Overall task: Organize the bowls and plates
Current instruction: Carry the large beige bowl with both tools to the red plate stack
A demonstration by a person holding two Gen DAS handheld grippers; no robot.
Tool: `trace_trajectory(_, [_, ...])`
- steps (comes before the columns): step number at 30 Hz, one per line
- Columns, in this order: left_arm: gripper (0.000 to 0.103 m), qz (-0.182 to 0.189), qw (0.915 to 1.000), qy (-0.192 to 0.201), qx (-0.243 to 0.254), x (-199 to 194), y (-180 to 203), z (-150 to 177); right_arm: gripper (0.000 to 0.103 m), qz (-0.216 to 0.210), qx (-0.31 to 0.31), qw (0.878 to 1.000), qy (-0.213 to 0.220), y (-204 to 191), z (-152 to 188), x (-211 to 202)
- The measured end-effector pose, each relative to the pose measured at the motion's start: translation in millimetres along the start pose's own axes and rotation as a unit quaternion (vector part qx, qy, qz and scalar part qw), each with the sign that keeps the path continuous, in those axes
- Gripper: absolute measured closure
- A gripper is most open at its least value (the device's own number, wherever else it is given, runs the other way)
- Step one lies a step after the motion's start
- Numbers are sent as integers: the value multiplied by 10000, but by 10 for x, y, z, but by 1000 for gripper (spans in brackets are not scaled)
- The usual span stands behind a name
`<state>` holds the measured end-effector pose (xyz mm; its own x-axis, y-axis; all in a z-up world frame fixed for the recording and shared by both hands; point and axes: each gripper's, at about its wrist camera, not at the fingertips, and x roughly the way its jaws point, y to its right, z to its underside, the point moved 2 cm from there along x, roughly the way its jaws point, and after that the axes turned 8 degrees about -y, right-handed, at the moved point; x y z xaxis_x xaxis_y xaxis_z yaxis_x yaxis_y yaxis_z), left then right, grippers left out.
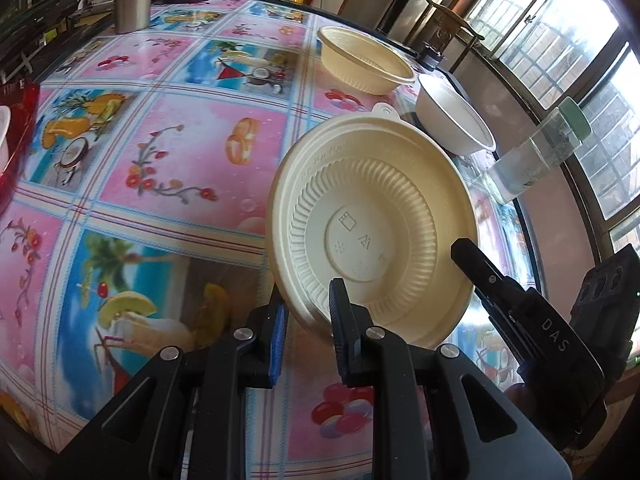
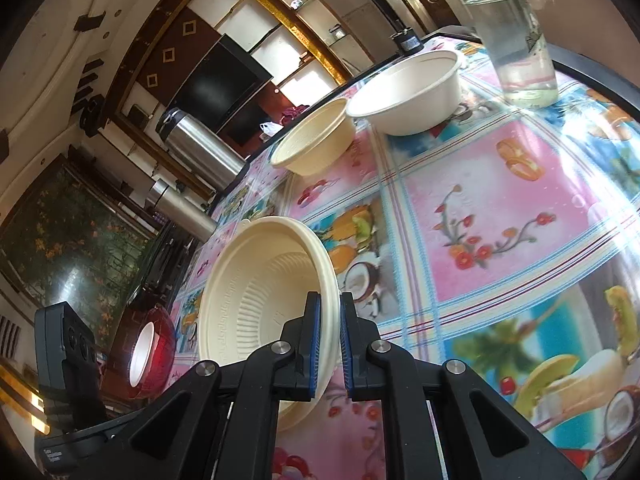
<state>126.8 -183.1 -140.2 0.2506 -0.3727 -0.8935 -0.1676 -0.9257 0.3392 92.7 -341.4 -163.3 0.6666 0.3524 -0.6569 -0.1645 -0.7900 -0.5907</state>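
Two hand-held grippers, left (image 1: 306, 320) and right (image 2: 329, 344), both clamping cream plate (image 1: 372, 236), glossy fruit-print tablecloth (image 1: 168, 168)

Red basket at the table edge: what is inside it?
The red basket holds something white, perhaps a bowl. Only part shows; the basket's wall hides the rest, so I cannot tell what else is inside.
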Motion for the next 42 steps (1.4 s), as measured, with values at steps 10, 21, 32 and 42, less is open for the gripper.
trace_trajectory(10, [85, -118, 9995, 213, -207, -293, -611, 182, 93, -156, -232, 9990, -337, -495, 375, 275])
trace_trajectory(21, [85, 300, 9980, 99, -545, -385, -1083, 295, 94, -229, -227, 9965, -772, -835, 618, 407])
trace_trajectory(32, [85, 531, 9971, 243, -495, -645, -1226, 346, 94, -492, -113, 9945, -914, -1032, 615, 325])
trace_trajectory(42, [85, 450, 9918, 898, -786, -1193, -1637, 240, 94, -859, -435, 9895, -1082, -1747, 561, 511])
